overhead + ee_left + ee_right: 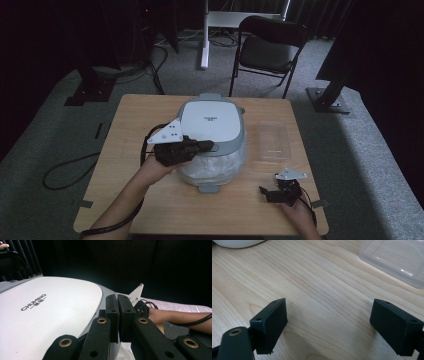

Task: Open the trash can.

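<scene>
A white-and-grey rice cooker [212,125] is sitting mid-worktop [130,130], its lid down, with what looks like a white plastic bag [210,167] bunched against its near side. The left gripper [206,146] is reaching over the lid's near edge with its jaws pressed together and nothing visibly between them; in the left gripper view the closed tips are lying just above the lid's grey rim. The right gripper [270,192] is resting low near the worktop's front right, jaws spread wide over bare wood, with a clear plastic container [273,141] lying beyond it. My guess is the lid is about to be worked, perhaps pressed or released. Doing that well means keeping the closed tips flat on the rim, pushing straight, and steadying the cooker so it is not sliding.
</scene>
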`<state>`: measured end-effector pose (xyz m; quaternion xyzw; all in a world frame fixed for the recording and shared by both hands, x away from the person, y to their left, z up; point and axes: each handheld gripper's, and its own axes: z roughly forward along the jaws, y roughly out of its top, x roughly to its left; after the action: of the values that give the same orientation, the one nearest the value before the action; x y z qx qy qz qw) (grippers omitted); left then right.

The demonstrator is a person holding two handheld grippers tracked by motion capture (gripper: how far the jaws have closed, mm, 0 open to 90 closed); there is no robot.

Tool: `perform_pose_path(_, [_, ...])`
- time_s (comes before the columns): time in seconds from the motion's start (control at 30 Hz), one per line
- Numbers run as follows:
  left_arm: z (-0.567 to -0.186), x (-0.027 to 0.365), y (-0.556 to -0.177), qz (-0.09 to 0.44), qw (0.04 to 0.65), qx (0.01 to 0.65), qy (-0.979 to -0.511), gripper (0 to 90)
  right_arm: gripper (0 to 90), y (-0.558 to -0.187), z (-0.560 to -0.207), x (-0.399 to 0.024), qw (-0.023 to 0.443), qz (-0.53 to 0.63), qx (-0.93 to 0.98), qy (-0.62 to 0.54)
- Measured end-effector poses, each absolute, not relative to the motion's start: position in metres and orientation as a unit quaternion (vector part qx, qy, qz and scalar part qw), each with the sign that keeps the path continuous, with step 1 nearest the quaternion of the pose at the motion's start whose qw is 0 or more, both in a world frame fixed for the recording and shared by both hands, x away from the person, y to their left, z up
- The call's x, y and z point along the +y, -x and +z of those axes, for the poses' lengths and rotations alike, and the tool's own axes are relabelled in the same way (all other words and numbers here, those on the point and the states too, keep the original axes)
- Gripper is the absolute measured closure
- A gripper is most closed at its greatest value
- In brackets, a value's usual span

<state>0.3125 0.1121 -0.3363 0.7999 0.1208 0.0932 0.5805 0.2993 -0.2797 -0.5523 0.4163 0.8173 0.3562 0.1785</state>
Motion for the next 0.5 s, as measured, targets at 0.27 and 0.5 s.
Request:
perform_pose_path(0.27, [-0.3385,0.1034,-0.3137,0.098,0.554,0.128,-0.817,90.0,13.7,-0.2993,-0.5523,-0.2798,0.179,0.356,0.817,-0.416])
perform_pose_path(0.5, [-0.3379,0.1030,-0.3141,0.093,0.553,0.136,-0.817,90.0,13.7,-0.2993,-0.5523,-0.2798,0.178,0.356,0.817,-0.416])
